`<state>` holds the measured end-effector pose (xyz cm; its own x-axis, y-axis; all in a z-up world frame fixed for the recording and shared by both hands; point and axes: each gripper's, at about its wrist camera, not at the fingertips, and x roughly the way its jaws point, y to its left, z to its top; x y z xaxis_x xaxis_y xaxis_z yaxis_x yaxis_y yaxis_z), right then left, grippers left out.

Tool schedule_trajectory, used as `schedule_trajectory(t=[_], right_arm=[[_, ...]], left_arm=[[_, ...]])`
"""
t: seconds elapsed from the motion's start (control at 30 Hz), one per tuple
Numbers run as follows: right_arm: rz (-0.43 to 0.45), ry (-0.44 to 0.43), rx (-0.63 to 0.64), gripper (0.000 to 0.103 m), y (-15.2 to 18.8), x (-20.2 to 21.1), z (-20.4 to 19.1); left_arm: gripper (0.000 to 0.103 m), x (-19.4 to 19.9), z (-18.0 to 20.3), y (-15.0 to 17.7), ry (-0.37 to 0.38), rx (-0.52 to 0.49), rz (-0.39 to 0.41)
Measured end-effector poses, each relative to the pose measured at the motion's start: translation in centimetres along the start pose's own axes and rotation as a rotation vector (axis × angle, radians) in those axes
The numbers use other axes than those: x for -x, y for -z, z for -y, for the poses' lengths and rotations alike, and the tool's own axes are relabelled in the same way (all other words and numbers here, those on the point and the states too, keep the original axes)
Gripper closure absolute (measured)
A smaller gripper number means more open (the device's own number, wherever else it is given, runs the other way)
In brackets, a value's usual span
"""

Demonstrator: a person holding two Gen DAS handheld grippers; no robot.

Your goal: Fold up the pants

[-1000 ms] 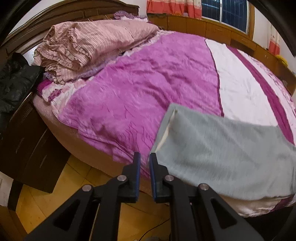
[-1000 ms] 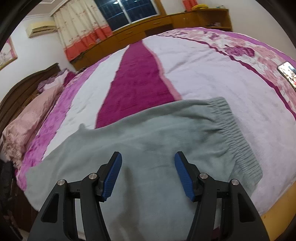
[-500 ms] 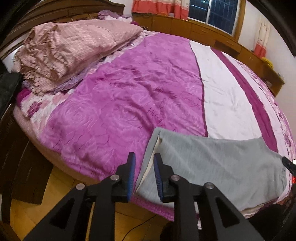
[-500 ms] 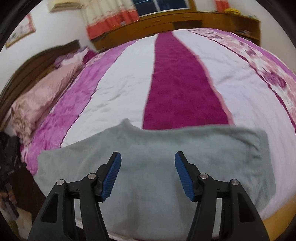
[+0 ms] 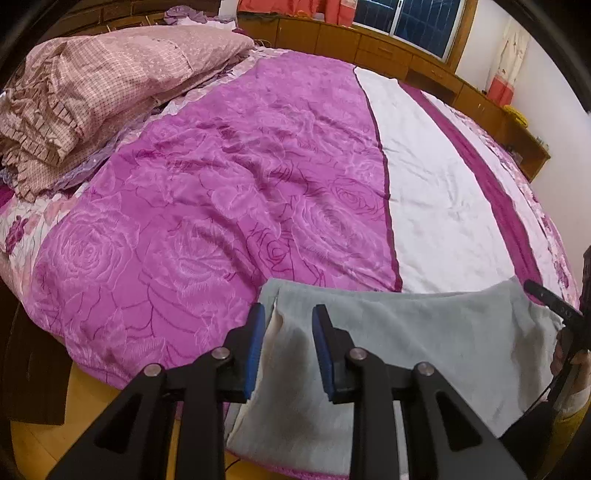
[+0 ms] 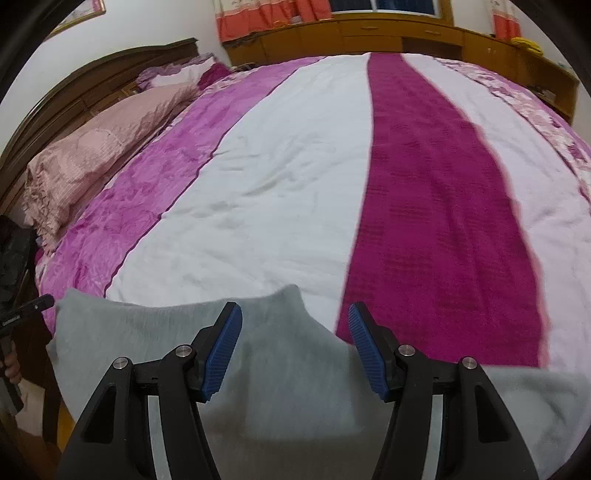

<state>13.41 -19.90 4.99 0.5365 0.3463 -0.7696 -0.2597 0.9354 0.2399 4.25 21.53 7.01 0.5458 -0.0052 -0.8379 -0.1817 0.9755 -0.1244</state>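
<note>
At the far left of the bed, a rumpled pink checked quilt (image 5: 107,85) is heaped by the dark wooden headboard (image 6: 92,88). The bedspread (image 5: 229,192) runs rightward in bands: rose-patterned purple, white, deep magenta, then pale floral at the far right. Wooden cabinets (image 6: 369,35) line the far wall under orange-and-cream curtains (image 6: 269,16).

The grey pants (image 5: 424,350) lie flat across the near edge of the bed, spread from the purple band toward the magenta one, with a cream lining showing at their left end.

The left hand-held gripper (image 5: 288,350) sits over that left end, its blue pads partly apart with the pants' edge between them; whether they touch the cloth is unclear. The right hand-held gripper (image 6: 293,350) hovers wide open above the pants, where a small peak of grey cloth rises between its fingers, and has hold of nothing. In the left wrist view it (image 5: 550,302) appears at the pants' right end.
</note>
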Motion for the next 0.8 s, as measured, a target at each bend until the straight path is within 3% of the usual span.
schedule_trajectory(t=[0.23, 0.37, 0.5, 0.6, 0.8], right_arm=[[0.024, -0.033, 0.054, 0.049, -0.8, -2.2, -0.5], [0.021, -0.046, 0.078, 0.049, -0.1, -1.9, -0.4], [0.066, -0.01, 0.121, 0.049, -0.1, -0.4, -0.3], [0.087, 0.0, 0.145, 0.049, 0.0, 0.1, 0.0], [0.015, 0.07, 0.206, 0.049, 0.5, -1.8, 0.5]], left_arm=[[0.075, -2.0, 1.1, -0.4, -0.088, -0.116, -0.044], [0.075, -2.9, 2.1, -0.3, -0.077, -0.169, -0.062], [0.074, -4.2, 3.3, -0.3, -0.134, -0.247, -0.077], [0.074, -5.0, 3.6, -0.3, -0.168, -0.253, -0.078], [0.074, -6.1, 3.5, -0.2, -0.176, -0.233, -0.084]])
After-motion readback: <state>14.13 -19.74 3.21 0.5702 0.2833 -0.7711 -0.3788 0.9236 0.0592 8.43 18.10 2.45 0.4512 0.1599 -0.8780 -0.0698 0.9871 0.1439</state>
